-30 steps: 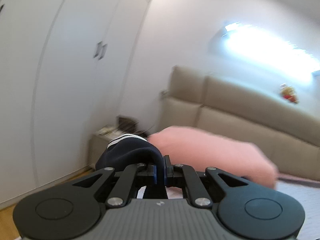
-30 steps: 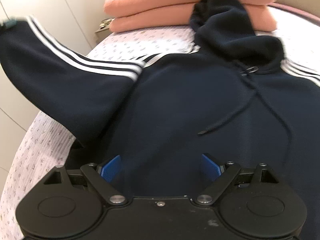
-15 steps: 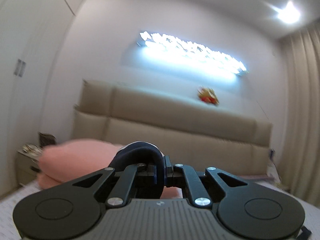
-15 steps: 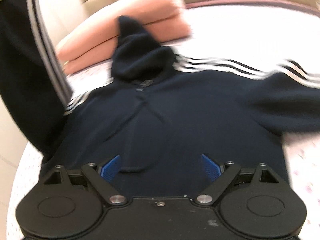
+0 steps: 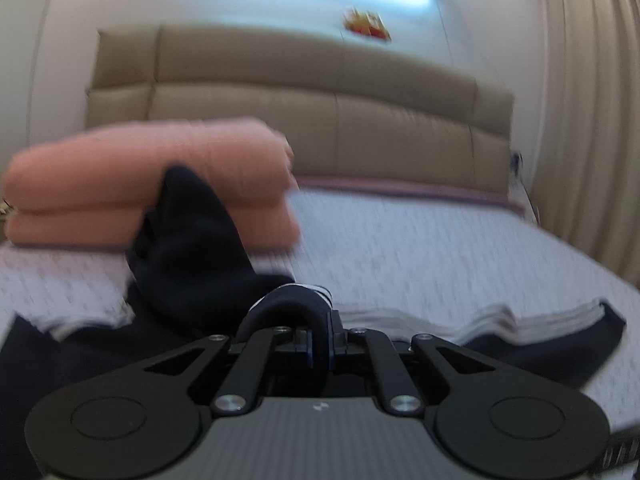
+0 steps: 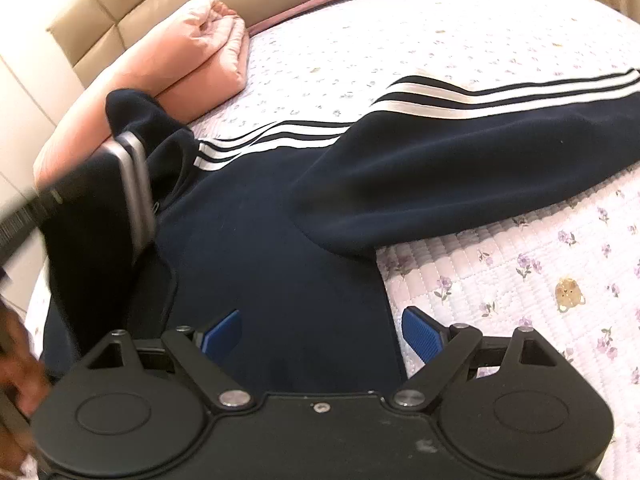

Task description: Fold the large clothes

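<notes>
Left claw (image 5: 320, 346) is clamped tight on a fold of the navy hoodie (image 6: 280, 240), the cuff end of a sleeve (image 5: 290, 304) with white stripes bunched up over its tips. Whole left view is motion-smeared, so the fabric past the tips is just dark mush, and the hood (image 5: 188, 240) shows only as a pointed dark lump in front of the folded pink blanket (image 5: 152, 184).

Right claw (image 6: 322, 330) is spread wide with nothing between its blue ribbed pads (image 6: 422, 334), hovering over the hoodie's lower body. This view is way sharper: the hoodie lies flat on the bed (image 6: 500, 264), fleecy and matte, its other sleeve (image 6: 460, 160) stretched out to the right with three white stripes running along it. You also get the quilted bedspread with little purple flowers and a tan bear print (image 6: 568, 294), which the left camera blurs to grey.

Left edge of the right view is a mess: a blurred grey and black gadget covers part of the hoodie's collar, and a smeared bit of skin at the bottom corner is cut off. Beige padded headboard (image 5: 320, 92) sits behind the bed.
</notes>
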`<state>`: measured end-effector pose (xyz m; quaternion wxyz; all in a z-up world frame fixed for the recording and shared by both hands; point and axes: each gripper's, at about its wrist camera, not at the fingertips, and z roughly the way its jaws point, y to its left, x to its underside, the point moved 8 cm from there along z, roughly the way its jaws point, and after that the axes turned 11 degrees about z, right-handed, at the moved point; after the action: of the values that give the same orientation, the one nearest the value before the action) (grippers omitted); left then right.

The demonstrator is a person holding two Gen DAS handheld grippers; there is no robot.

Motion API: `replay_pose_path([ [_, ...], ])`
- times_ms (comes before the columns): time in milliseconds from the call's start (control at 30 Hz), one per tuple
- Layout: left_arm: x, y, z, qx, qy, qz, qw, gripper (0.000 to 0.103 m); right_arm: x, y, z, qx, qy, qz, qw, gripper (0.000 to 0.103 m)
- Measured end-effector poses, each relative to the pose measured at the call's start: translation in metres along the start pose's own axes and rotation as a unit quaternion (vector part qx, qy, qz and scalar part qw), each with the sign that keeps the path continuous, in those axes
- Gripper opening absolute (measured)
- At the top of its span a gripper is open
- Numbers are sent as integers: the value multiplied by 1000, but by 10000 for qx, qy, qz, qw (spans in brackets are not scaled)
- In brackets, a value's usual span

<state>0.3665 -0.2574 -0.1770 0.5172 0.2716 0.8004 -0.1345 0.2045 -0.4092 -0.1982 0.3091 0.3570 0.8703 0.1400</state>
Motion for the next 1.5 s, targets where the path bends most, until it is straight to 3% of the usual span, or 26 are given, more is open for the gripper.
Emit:
replay_pose_path([
  [67, 11, -10, 8, 274, 264, 94, 9992, 16, -1, 0, 1, -20, -12, 28, 10000, 102],
  [133, 31, -21, 11, 660, 641, 141, 9957, 31, -3, 3, 0, -8, -41, 27, 10000, 102],
  [167, 40, -21, 10, 906, 885, 41, 9919, 43, -4, 5, 0, -20, -46, 24, 10000, 102],
  [300, 77, -20, 2, 1628, 1659, -683, 9702, 66, -14, 20, 2, -170, -87, 38, 9998, 102],
  [433, 91, 8, -35, 2071, 1662, -1115, 9576, 80, -24, 46, 3, -278, -181, -304, 9990, 102],
  [500, 96, 40, -52, 1935, 1601, -1223, 9602, 83, -22, 71, 7, -289, -104, -799, 9963, 103],
  [600, 99, 109, -65, 1153, 1497, -1441, 9713, 85, -10, 120, 21, -287, -88, -1822, 9828, 103],
  [667, 100, 159, -63, 513, 1418, -1688, 9741, 86, 2, 147, 36, -152, -237, -2557, 9663, 102],
  [767, 107, 222, -43, -230, 1674, -1874, 9676, 87, 24, 175, 72, 303, -305, -3630, 9308, 102],
  [867, 120, 259, -24, -567, 1876, -2224, 9550, 83, 38, 177, 103, 751, -347, -4154, 9059, 103],
  [967, 119, 275, -6, -714, 1798, -2436, 9504, 84, 34, 174, 100, 668, -615, -4164, 9046, 103],
  [1133, 118, 289, 25, -1117, 2012, -2075, 9508, 82, 25, 162, 103, 512, -341, -3513, 9342, 102],
  [1167, 118, 289, 27, -1191, 1905, -2037, 9529, 69, 23, 161, 104, 439, -272, -3426, 9381, 100],
  [1200, 115, 291, 27, -1297, 1719, -1954, 9568, 29, 20, 160, 101, 312, -293, -3308, 9427, 71],
  [1233, 110, 294, 28, -1321, 1657, -1911, 9584, 18, 17, 160, 95, 226, -444, -3196, 9462, 28],
  [1267, 105, 296, 24, -1279, 1547, -1972, 9596, 14, 12, 159, 85, 130, -661, -3051, 9499, 15],
  [1333, 101, 299, 17, -1339, 1227, -2023, 9623, 10, 2, 159, 63, -88, -1065, -2806, 9539, 13],
  [1367, 98, 300, 9, -1381, 984, -2084, 9632, 9, -5, 158, 44, -433, -1368, -2546, 9563, 13],
  [1500, 112, 311, 0, -1470, 792, -2675, 9490, 8, -39, 122, -29, -1684, -2169, -823, 9580, 13],
])
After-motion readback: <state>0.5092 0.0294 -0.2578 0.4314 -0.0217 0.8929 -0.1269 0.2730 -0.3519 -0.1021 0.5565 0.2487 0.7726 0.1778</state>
